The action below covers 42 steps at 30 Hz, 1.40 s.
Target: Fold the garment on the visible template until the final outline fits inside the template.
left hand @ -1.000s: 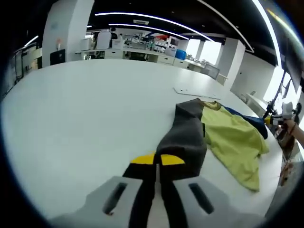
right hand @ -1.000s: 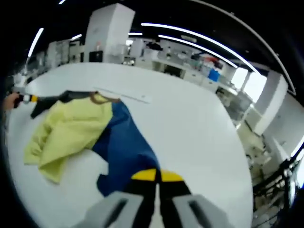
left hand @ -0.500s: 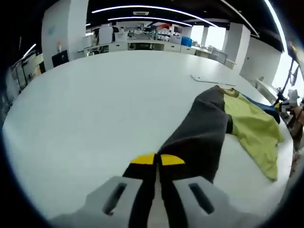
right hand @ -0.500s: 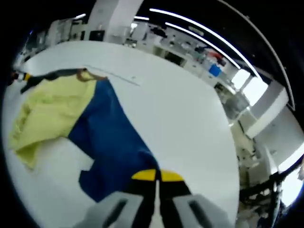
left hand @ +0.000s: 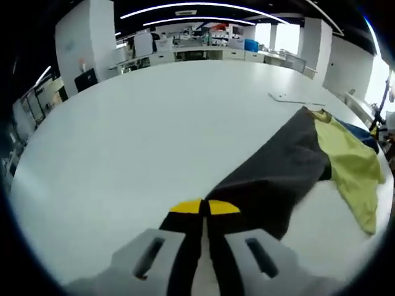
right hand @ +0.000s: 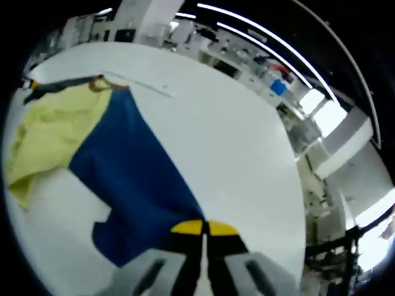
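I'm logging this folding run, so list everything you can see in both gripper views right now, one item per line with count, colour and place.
garment: one, with a dark grey sleeve, a yellow-green body and a blue sleeve, lying spread on the table, each sleeve pulled out toward a gripper.
table: one, white, large, under the garment.
flat strip: one, pale, lying on the table just beyond the garment's collar.
room behind: white columns, benches with clutter, ceiling light strips, bright windows.
left gripper: one, grey with yellow tips, jaws shut on the dark grey sleeve.
right gripper: one, grey with yellow tips, jaws shut on the blue sleeve.
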{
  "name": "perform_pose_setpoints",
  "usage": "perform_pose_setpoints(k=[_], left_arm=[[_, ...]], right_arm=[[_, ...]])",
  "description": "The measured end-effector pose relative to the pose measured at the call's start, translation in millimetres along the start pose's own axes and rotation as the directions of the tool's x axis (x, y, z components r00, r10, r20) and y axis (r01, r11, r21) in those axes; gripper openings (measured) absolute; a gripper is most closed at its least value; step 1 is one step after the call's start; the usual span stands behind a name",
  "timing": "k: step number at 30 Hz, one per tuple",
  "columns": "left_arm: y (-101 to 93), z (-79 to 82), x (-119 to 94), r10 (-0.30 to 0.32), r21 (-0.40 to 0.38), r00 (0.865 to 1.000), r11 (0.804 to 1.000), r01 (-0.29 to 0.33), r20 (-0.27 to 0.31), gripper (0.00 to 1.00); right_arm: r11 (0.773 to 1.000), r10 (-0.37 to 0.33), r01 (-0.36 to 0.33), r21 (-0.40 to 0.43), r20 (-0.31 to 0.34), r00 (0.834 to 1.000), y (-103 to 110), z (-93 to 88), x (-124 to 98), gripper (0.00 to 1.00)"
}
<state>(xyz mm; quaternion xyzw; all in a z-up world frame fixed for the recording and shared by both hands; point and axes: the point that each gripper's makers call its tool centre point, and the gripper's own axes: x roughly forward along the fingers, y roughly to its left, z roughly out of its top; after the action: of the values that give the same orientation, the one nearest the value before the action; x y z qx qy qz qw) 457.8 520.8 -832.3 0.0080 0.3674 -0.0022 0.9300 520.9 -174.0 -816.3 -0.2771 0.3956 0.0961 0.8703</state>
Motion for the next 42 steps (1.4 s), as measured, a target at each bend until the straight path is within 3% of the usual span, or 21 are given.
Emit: perform_pose_setpoints(k=[7, 9, 13, 17, 23, 24, 25, 27, 31, 37, 42], left_arm=[[4.9, 3.5, 3.8, 0.005, 0.043, 1.000, 0.999, -0.005, -0.001, 0.03], [8.0, 3.6, -0.5, 0.027, 0.058, 1.000, 0.998, -0.027, -0.004, 0.11], [9.5, 4.2, -6.9, 0.033, 0.049, 0.999, 0.998, -0.033, 0.001, 0.33], [7.3, 5.4, -15.9, 0.010, 0.058, 1.000, 0.998, -0.011, 0.003, 0.53], [-19.3, 4.6, -38.3, -0.089, 0.037, 0.996, 0.995, 0.088, 0.030, 0.70], [-23.6, 4.6, -40.8, -0.102, 0.034, 0.994, 0.994, 0.101, 0.038, 0.73], [-37.4, -0.1, -56.7, -0.116, 0.034, 0.992, 0.993, 0.115, 0.048, 0.77], [-43.5, -1.7, -59.7, -0.132, 0.048, 0.990, 0.990, 0.129, 0.057, 0.84], [-66.3, -4.6, -70.0, -0.173, 0.078, 0.982, 0.983, 0.167, 0.072, 0.93], [-111.0, -18.9, -85.5, -0.249, 0.100, 0.966, 0.965, 0.241, 0.068, 0.98], [-136.3, -21.7, -94.3, -0.300, 0.114, 0.950, 0.951, 0.289, 0.091, 0.99]], right_arm=[[0.997, 0.037, -0.040, 0.059, 0.041, 0.998, 1.1, 5.5, -3.9, 0.00], [0.996, 0.043, -0.047, 0.069, 0.055, 0.998, 2.1, 6.8, -8.5, 0.01], [0.984, 0.074, -0.090, 0.156, 0.105, 0.992, 11.7, 13.0, -22.0, 0.22], [0.988, 0.084, -0.099, 0.118, 0.124, 0.989, 19.1, 20.0, -30.5, 0.36], [0.969, 0.177, -0.210, 0.132, 0.224, 0.958, 40.1, 37.5, -45.9, 0.66], [0.966, 0.186, -0.221, 0.135, 0.230, 0.955, 45.3, 36.1, -52.0, 0.71], [0.962, 0.202, -0.238, 0.132, 0.236, 0.951, 53.1, 37.1, -57.2, 0.75], [0.961, 0.222, -0.254, 0.112, 0.240, 0.945, 66.8, 38.1, -64.2, 0.82], [0.950, 0.270, -0.300, 0.092, 0.246, 0.931, 90.4, 36.9, -75.7, 0.85], [0.924, 0.342, -0.374, 0.082, 0.264, 0.902, 124.9, 36.3, -88.1, 0.90], [0.902, 0.398, -0.428, 0.060, 0.274, 0.876, 152.0, 32.6, -101.3, 0.90]])
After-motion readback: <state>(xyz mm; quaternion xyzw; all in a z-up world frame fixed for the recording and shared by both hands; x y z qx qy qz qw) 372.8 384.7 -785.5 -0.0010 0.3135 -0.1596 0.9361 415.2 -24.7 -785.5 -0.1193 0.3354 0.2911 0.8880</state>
